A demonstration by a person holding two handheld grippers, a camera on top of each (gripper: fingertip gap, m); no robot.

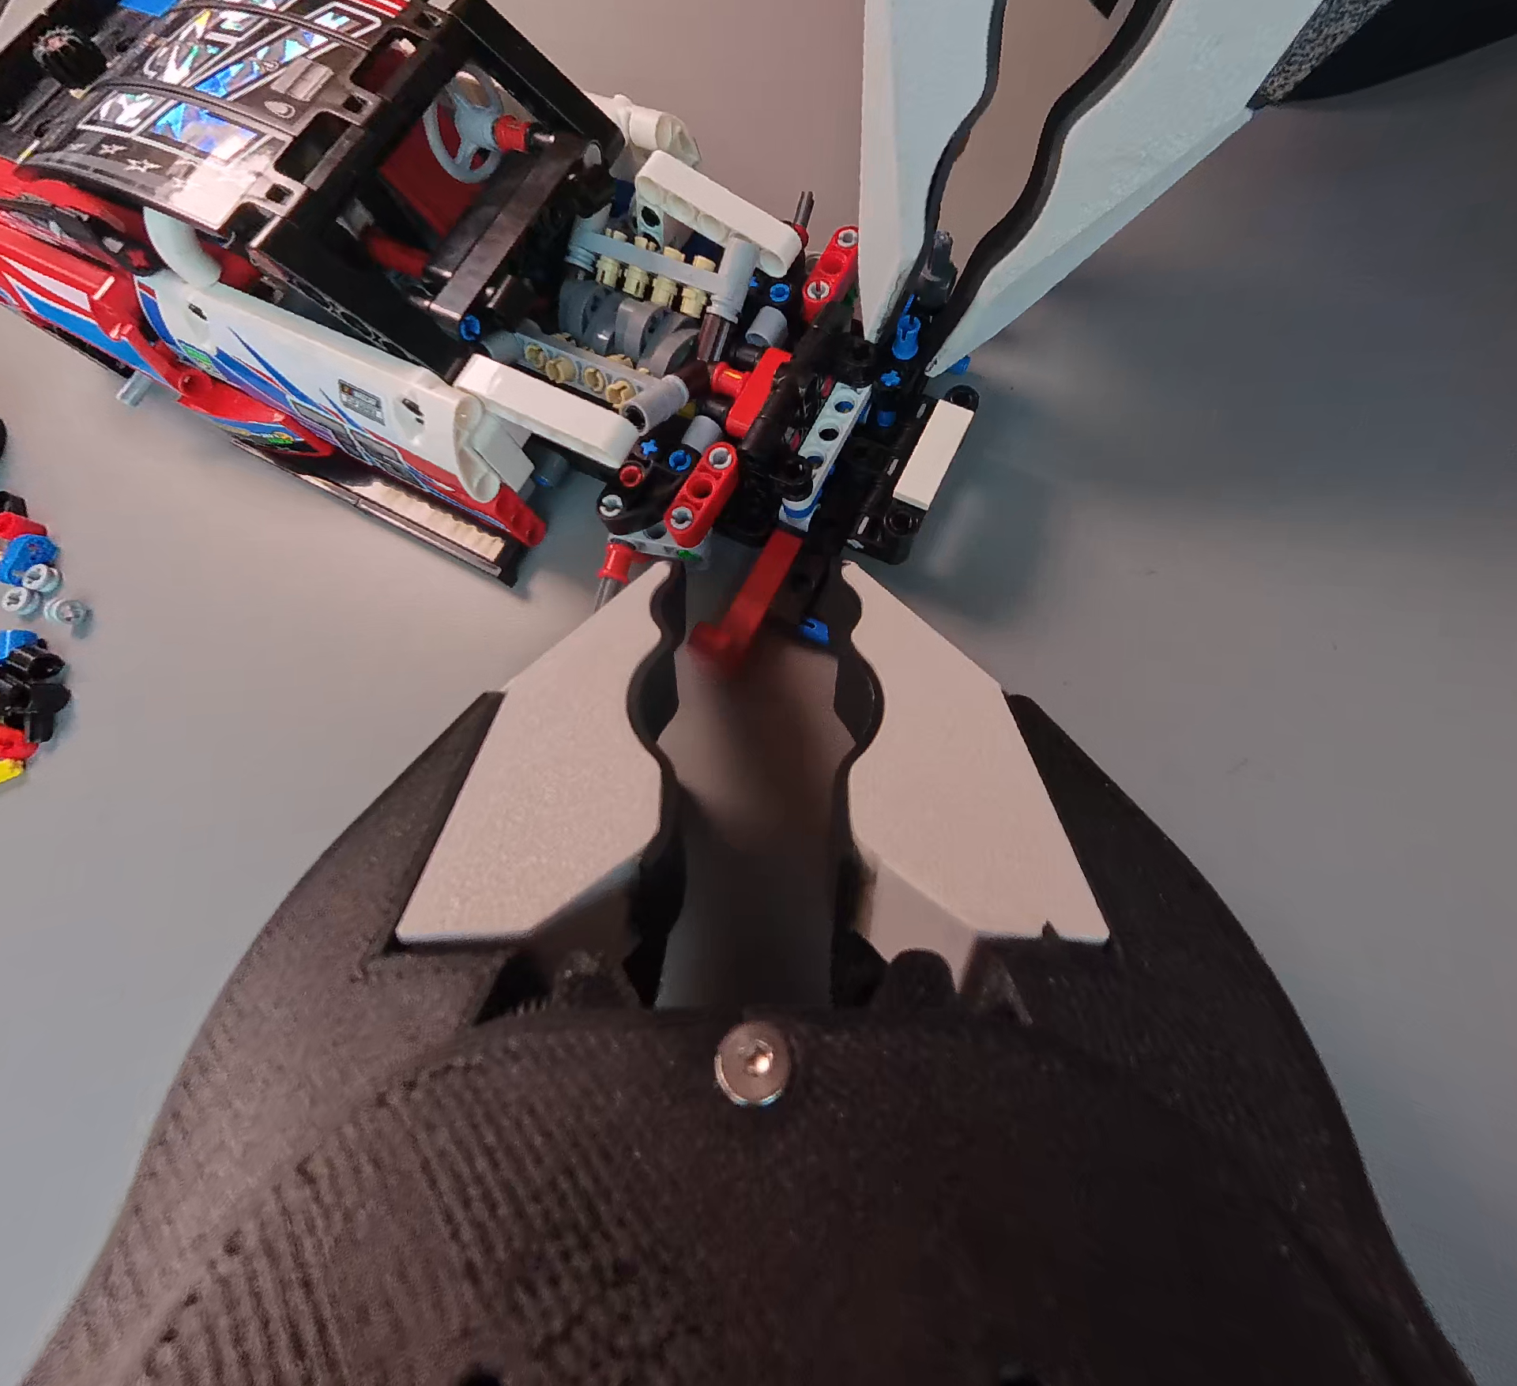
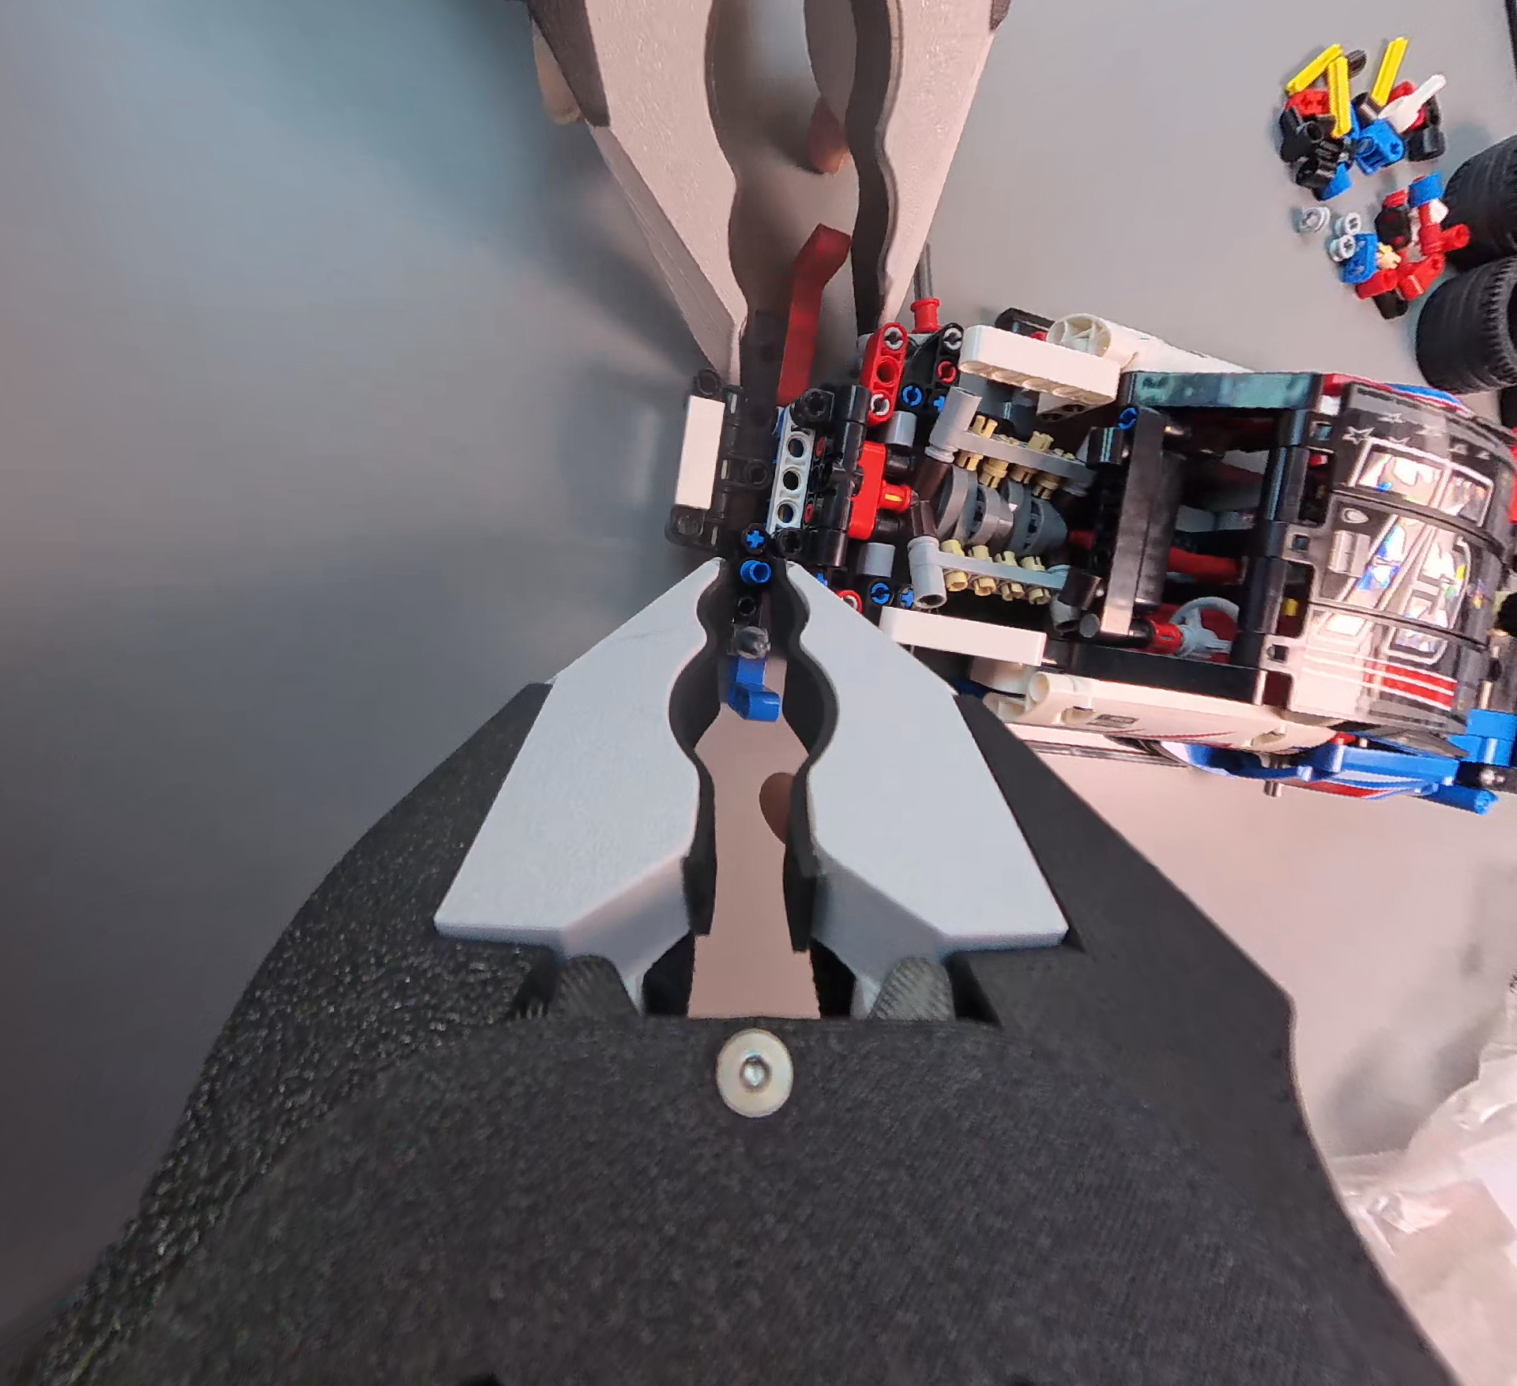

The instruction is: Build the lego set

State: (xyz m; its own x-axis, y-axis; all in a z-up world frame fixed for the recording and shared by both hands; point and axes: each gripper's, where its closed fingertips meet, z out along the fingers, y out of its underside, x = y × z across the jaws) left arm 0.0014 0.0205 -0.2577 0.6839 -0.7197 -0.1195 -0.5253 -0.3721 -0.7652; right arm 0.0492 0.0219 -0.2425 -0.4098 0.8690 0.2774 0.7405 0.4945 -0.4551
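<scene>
I have the car (image 1: 345,263) lying on the grey table (image 1: 1231,690), its open nose end between my two grippers, which meet it head-on from opposite sides. My left gripper (image 1: 763,591) has its jaws nearly closed around the black frame at the nose, next to a curved red piece (image 1: 751,604) that hangs off that side; I judge it is clamping the frame, though the contact itself is partly hidden. My right gripper (image 2: 751,591) is likewise almost shut, pinching a thin black beam that carries a blue connector (image 2: 751,690) and a small dark pin.

The beam's long axis runs straight along the line joining the two grippers, crosswise to the car's length. So the coming push, as I see it, is my right gripper driving the beam toward the left one, which braces the nose. Loose pieces (image 2: 1371,173) sit well apart, toward the table's far edge in the right wrist view.
</scene>
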